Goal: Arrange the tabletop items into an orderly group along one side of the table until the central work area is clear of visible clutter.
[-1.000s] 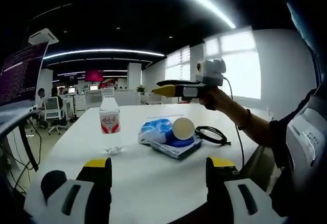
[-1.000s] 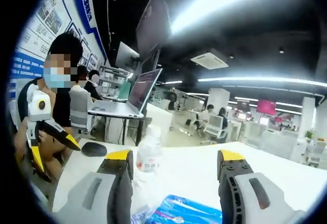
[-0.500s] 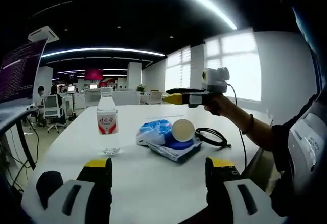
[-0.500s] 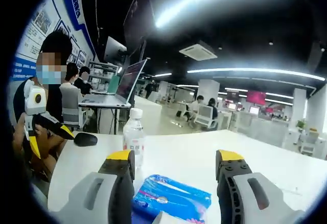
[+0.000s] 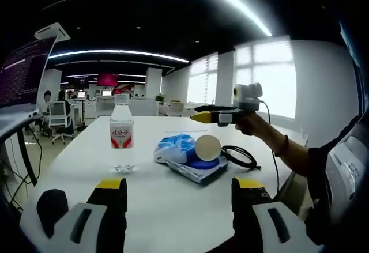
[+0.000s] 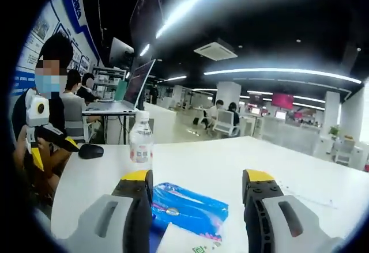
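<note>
looking along the left gripper [image 5: 179, 191], its two yellow-tipped jaws stand apart with nothing between them, above the near edge of a white table [image 5: 173, 207]. a clear water bottle [image 5: 121, 138] with a red and white label stands upright toward the table's left edge. just beside it, nearer the middle, lies a blue tissue pack [image 5: 176, 147] with a pale paper cup [image 5: 207, 147] on its side against it, both on something flat and blue that is hard to make out. a black cable loop [image 5: 238, 154] lies toward the right edge. above it a hand holds the right gripper [image 5: 203, 114] level in the air; from this side angle its jaws look close together.

in the right gripper view, the right gripper's jaws are spread and empty over the tissue pack, whose near end is cut off below. a dark mouse [image 6: 91, 151] lies by the far left corner, near a seated person holding the left gripper.
</note>
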The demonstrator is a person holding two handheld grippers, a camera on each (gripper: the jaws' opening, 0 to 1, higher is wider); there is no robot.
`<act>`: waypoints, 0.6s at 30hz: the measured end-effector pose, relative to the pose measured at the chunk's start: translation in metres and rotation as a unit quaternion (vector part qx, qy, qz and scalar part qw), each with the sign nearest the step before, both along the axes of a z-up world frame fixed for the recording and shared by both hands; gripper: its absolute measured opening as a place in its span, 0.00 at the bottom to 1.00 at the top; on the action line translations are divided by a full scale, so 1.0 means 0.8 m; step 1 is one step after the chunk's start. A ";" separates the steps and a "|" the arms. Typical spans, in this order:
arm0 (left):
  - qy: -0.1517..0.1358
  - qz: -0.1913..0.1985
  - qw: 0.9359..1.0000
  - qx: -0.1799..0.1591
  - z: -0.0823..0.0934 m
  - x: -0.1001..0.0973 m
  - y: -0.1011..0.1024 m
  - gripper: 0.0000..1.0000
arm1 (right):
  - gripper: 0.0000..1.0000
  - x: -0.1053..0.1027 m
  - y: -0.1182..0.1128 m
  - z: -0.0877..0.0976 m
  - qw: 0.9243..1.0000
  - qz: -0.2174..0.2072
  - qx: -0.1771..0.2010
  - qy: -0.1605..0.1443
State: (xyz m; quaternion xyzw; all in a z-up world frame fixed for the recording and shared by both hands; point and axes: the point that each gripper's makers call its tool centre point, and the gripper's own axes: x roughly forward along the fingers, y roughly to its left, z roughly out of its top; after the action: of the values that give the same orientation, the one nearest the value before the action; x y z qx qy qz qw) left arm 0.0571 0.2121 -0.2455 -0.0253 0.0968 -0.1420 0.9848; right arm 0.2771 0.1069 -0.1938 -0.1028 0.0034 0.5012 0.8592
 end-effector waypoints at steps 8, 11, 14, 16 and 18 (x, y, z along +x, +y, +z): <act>-0.003 0.001 1.000 -0.031 0.009 0.014 -0.001 0.73 | 0.57 0.011 -0.008 -0.016 1.000 -0.013 -0.010 0.026; -0.003 0.002 0.999 -0.033 0.013 0.024 -0.001 0.73 | 0.57 0.017 -0.013 -0.022 0.999 -0.022 -0.017 0.035; -0.002 0.006 1.000 -0.025 0.017 0.034 0.000 0.73 | 0.56 0.021 -0.017 -0.026 0.998 -0.025 -0.022 0.044; -0.004 0.001 1.000 -0.028 0.020 0.038 -0.002 0.73 | 0.56 0.023 -0.019 -0.027 0.998 -0.026 -0.023 0.044; -0.008 -0.001 0.999 -0.045 0.024 0.044 -0.005 0.73 | 0.56 0.025 -0.020 -0.029 0.998 -0.028 -0.024 0.047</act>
State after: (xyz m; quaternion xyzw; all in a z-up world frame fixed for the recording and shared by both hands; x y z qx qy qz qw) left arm 0.0923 0.2084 -0.2266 -0.0687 0.0820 -0.1477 0.9832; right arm 0.2969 0.0911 -0.2171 -0.0991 0.0586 0.4814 0.8689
